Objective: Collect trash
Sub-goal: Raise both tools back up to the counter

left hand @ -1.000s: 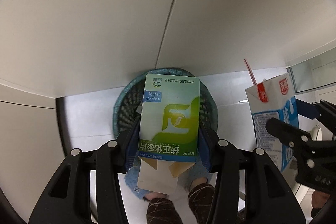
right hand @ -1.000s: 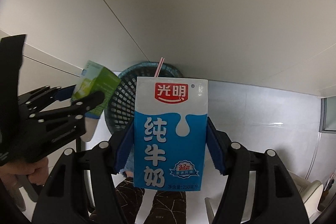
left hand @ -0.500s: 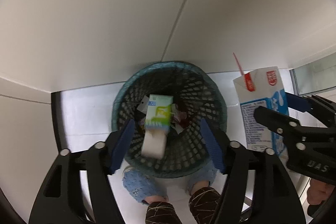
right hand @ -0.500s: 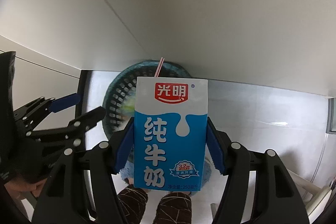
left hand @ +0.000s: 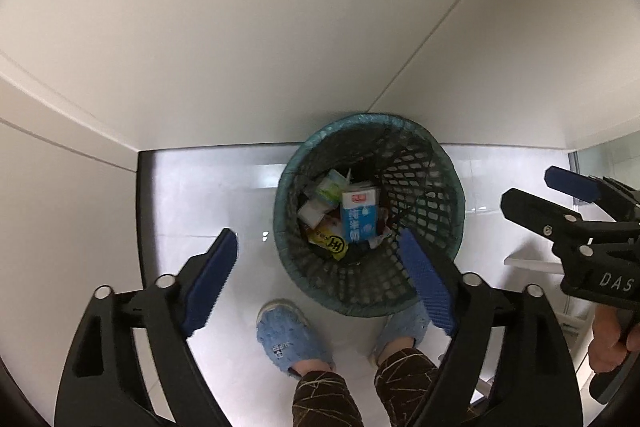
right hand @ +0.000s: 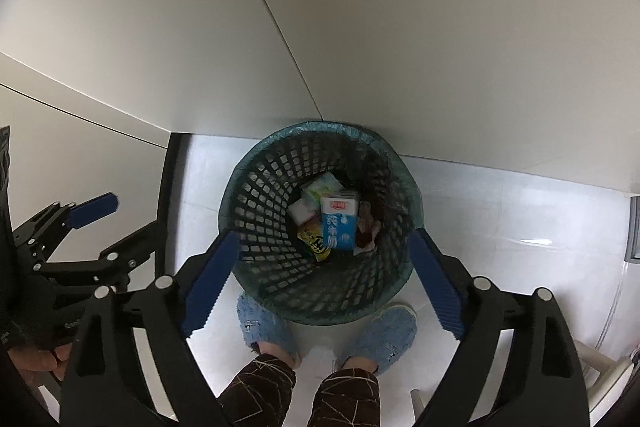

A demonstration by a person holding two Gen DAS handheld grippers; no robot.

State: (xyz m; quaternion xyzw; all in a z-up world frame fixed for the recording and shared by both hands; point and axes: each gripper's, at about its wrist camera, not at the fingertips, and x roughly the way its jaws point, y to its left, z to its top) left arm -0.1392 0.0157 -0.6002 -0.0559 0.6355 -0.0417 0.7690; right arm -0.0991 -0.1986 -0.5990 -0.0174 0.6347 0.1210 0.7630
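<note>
Blue slippers stand beside the mesh wastebasket; inside it, below both empty, opening grippers, lies the milk carton.

Dark teal mesh basket, blue-and-white milk carton inside it, green-white box and yellow packet beside the carton, blue fuzzy slippers below the basket

support: glossy white tiled floor | on it: green mesh wastebasket, person's blue slippers
</note>
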